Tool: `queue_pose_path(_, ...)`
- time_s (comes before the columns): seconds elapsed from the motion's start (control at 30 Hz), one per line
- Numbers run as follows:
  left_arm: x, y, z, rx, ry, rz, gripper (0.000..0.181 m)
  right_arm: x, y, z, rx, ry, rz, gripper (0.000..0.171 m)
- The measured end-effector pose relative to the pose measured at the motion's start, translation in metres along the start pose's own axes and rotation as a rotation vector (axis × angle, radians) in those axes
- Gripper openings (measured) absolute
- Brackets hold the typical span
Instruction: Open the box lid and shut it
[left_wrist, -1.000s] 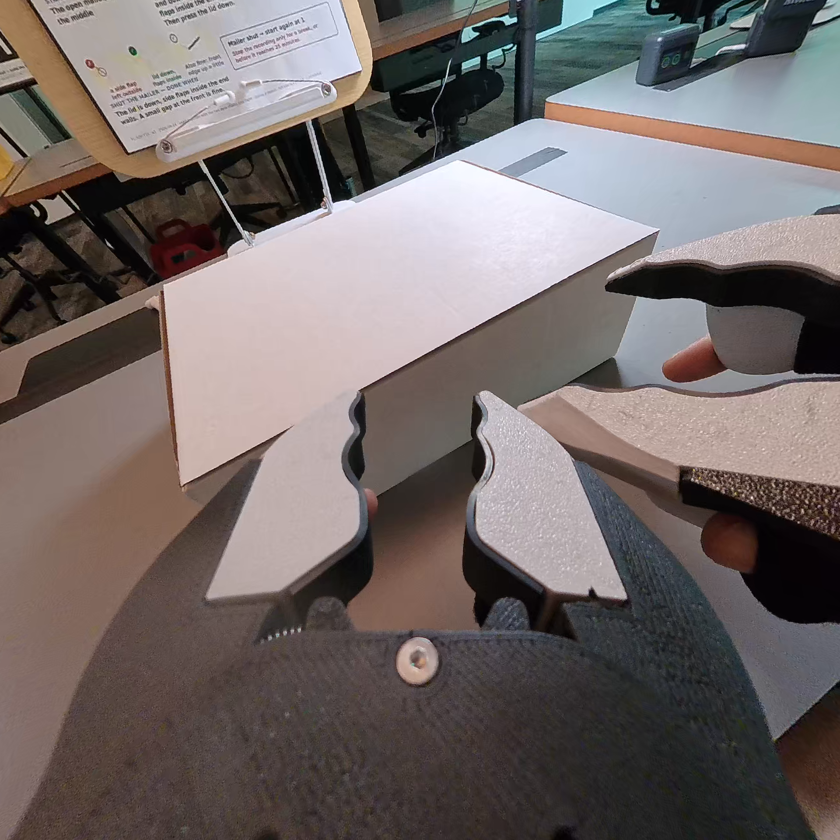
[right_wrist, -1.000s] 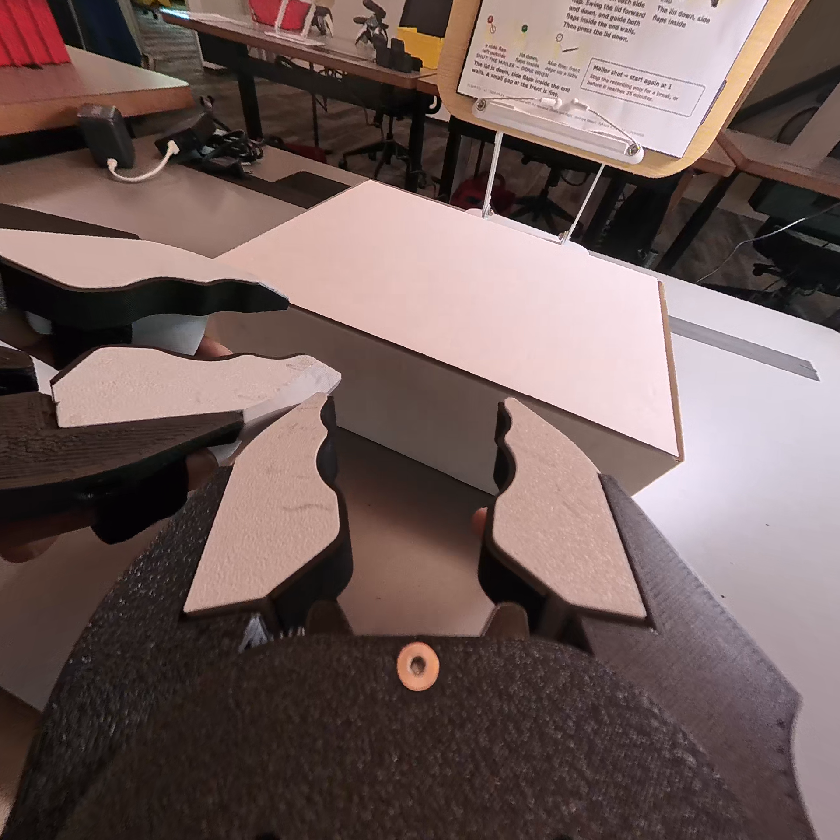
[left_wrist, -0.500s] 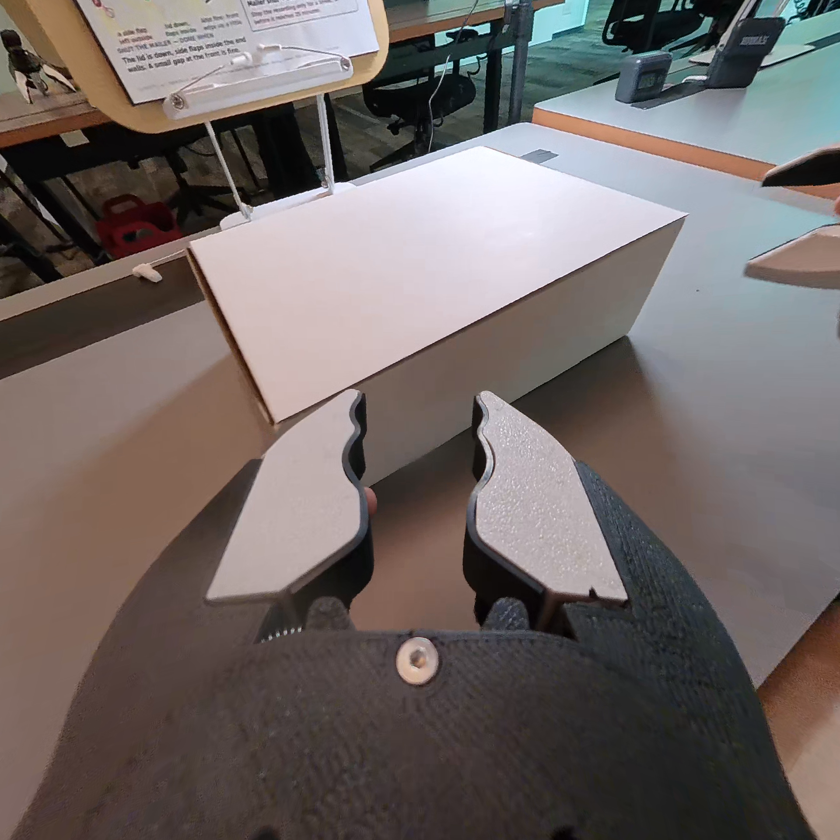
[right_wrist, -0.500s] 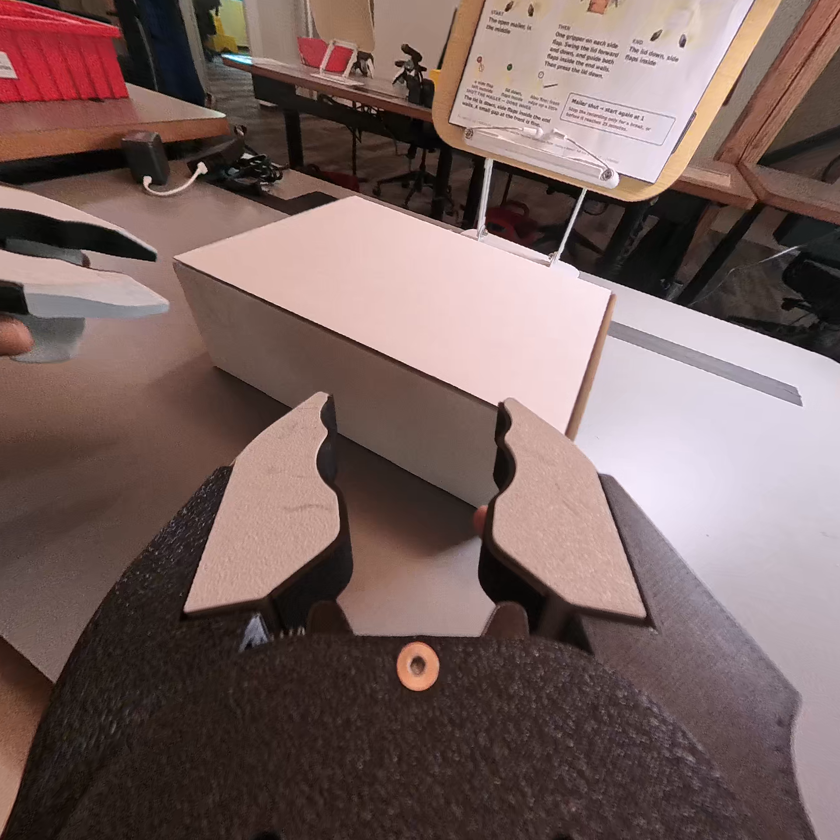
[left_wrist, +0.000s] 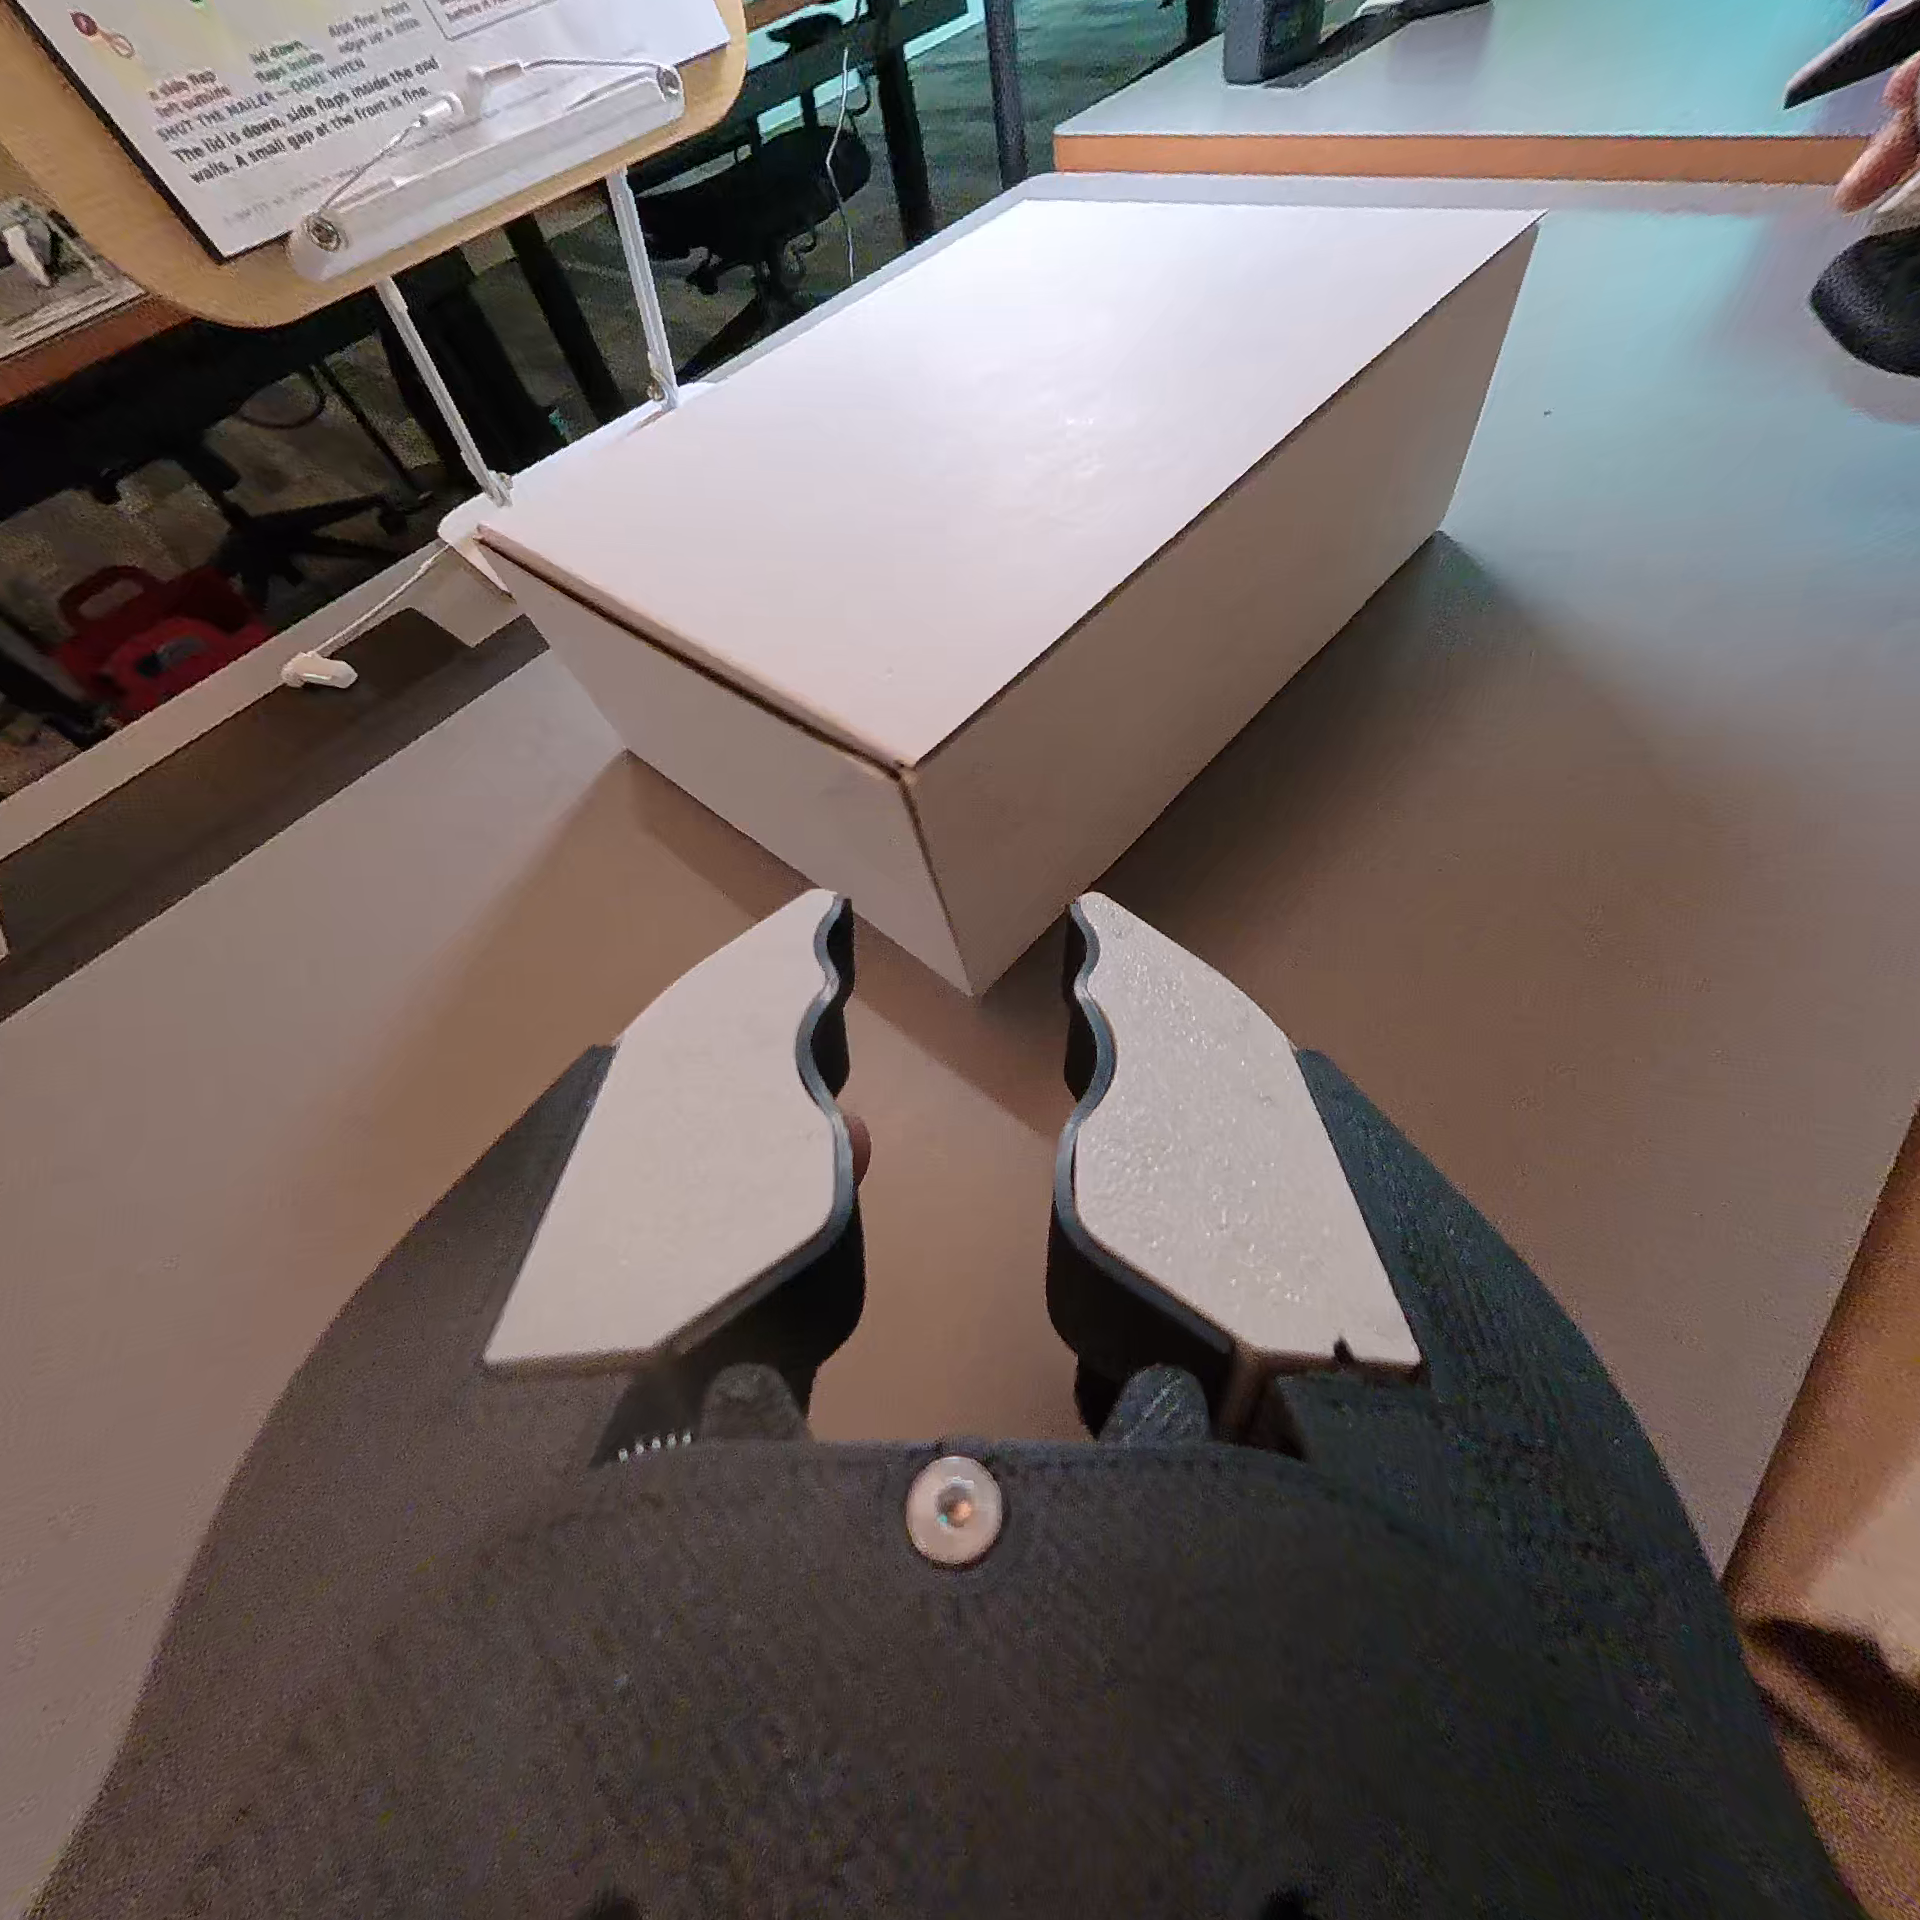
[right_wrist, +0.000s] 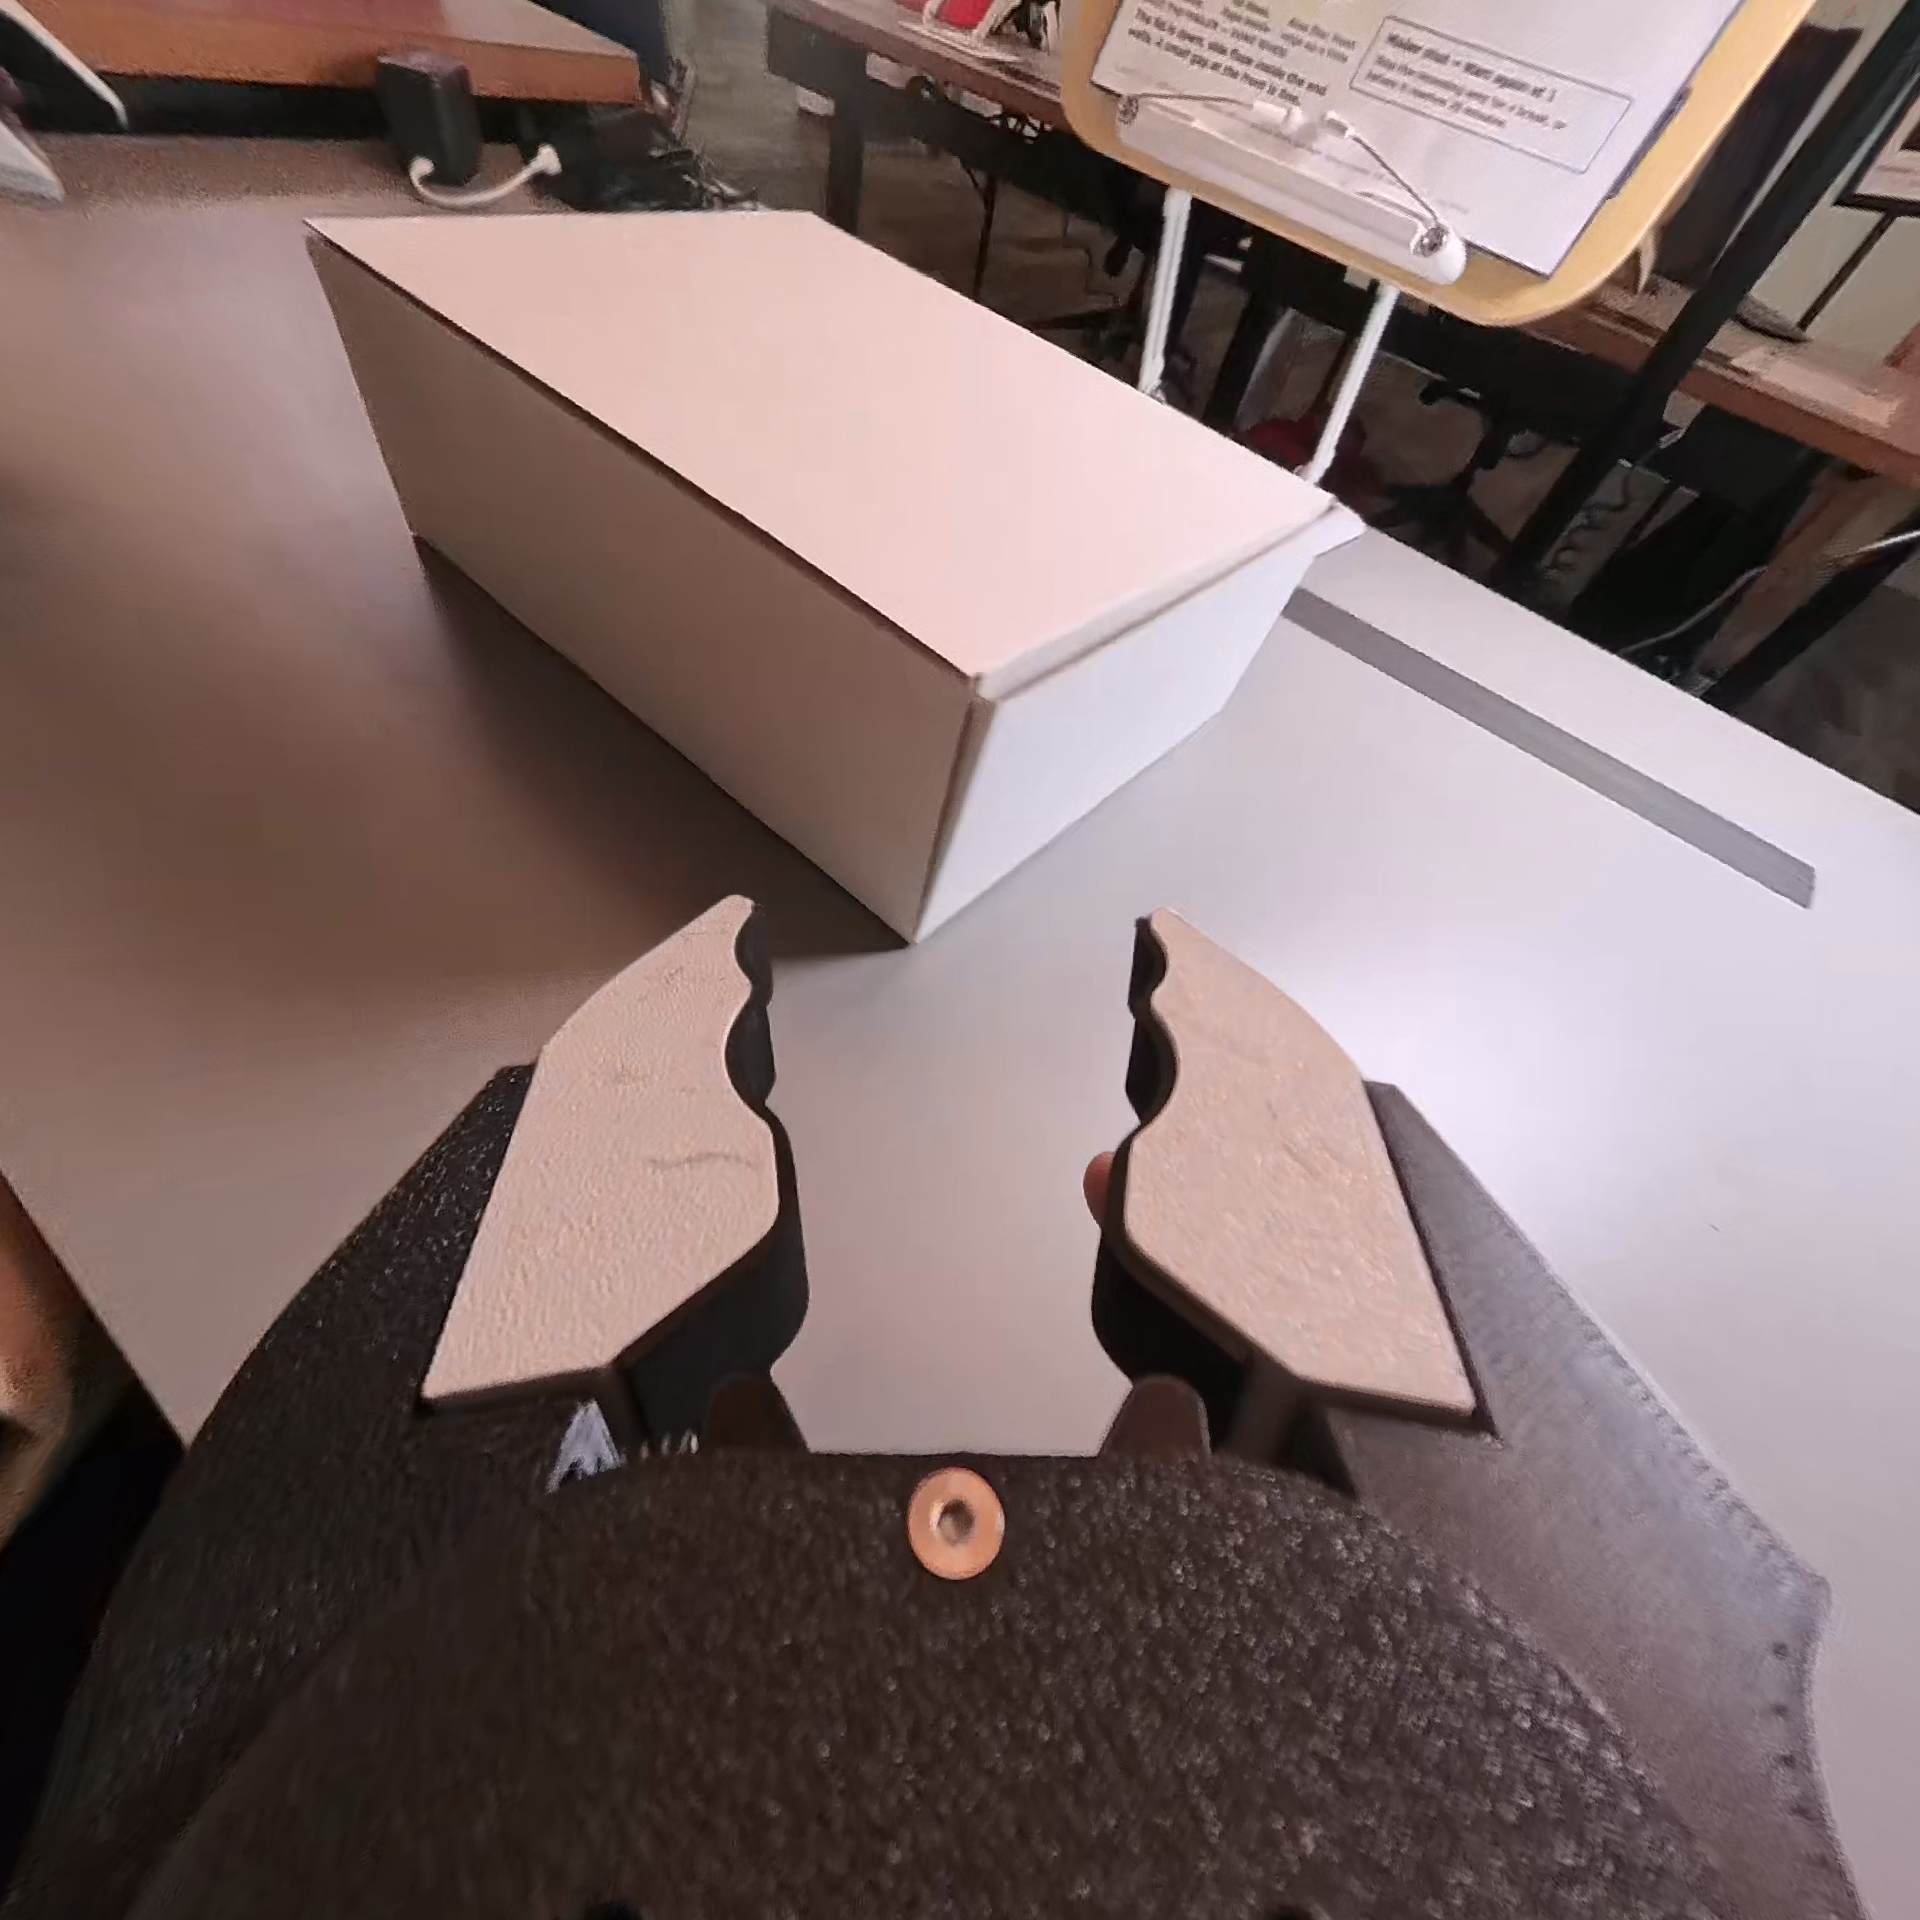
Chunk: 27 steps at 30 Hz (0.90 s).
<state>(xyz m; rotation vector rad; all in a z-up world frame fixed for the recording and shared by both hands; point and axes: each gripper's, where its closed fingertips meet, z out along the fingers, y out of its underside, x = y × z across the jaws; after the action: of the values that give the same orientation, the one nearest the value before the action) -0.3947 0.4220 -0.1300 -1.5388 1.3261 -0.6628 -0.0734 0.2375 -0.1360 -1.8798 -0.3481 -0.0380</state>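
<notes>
The white cardboard box (left_wrist: 997, 540) is lying on the grey bench (left_wrist: 1507, 935) with its lid (right_wrist: 831, 416) down flat — the opening step seems not yet begun. The left gripper (left_wrist: 956, 935) is hovering just before one near corner of the box, its fingers apart and holding nothing. The right gripper (right_wrist: 940, 935) is hovering near the other near corner, also spread and empty. Each one is facing an end of the box, probably so that both can take the lid from its two sides and lift it evenly. Behind the box a clipboard stand (right_wrist: 1351, 135) with a printed sheet is standing — likely placed there so the person can read it while working.
</notes>
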Motion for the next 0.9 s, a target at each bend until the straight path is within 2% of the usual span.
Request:
queue_pose_path(0.03, -0.004, 0.001, -0.004, 0.011, 0.024, 0.007, 0.039, 0.006, 0.003, -0.004, 0.002, -0.017, -0.001, 0.065)
queue_pose_path(0.2, -0.029, 0.014, -0.013, 0.003, 0.144, 0.02, 0.049, 0.027, 0.007, -0.012, 0.008, -0.133, 0.013, 0.07)
queue_pose_path(0.43, -0.066, 0.041, -0.011, 0.005, 0.306, 0.038, 0.061, 0.045, 0.037, 0.014, -0.092, -0.287, 0.043, 0.089)
queue_pose_path(0.6, -0.104, 0.063, -0.006, -0.072, 0.336, -0.003, 0.069, 0.064, 0.049, 0.028, -0.147, -0.348, 0.082, 0.098)
queue_pose_path(0.77, -0.147, 0.073, 0.001, -0.148, 0.36, -0.114, 0.072, 0.099, 0.044, 0.038, -0.19, -0.375, 0.147, 0.101)
queue_pose_path(0.9, -0.175, 0.066, 0.015, -0.173, 0.408, -0.246, 0.071, 0.133, 0.038, 0.055, -0.218, -0.378, 0.218, 0.1)
